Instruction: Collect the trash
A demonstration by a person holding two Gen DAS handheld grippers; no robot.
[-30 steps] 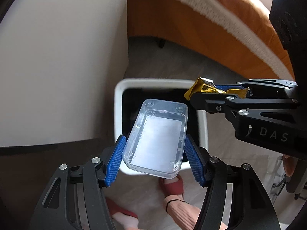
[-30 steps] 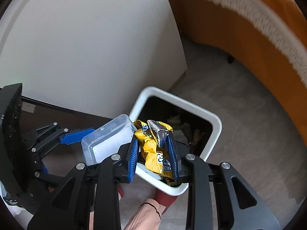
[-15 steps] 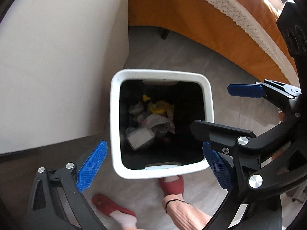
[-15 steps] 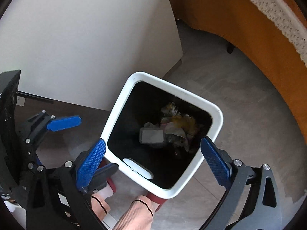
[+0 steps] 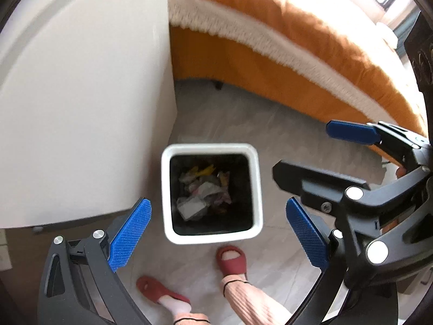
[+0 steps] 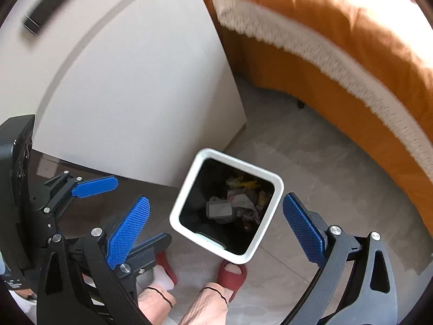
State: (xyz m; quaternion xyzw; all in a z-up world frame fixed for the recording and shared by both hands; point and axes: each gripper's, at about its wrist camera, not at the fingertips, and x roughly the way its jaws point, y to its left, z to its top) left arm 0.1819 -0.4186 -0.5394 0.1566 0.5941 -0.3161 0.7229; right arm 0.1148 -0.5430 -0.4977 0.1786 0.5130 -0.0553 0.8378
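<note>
A white square trash bin with a black inside stands on the floor below both grippers; it also shows in the right wrist view. Inside lie the clear plastic container, also in the right wrist view, and the yellow wrapper among crumpled trash. My left gripper is open and empty, high above the bin. My right gripper is open and empty too. The right gripper also shows at the right of the left wrist view.
A white cabinet stands left of the bin. A bed with an orange cover and white fringe runs behind it. The person's feet in red slippers stand just in front of the bin on the grey tiled floor.
Both grippers opened and let the clear container and the yellow wrapper fall into the bin. Since then both have risen, so the bin looks smaller.
</note>
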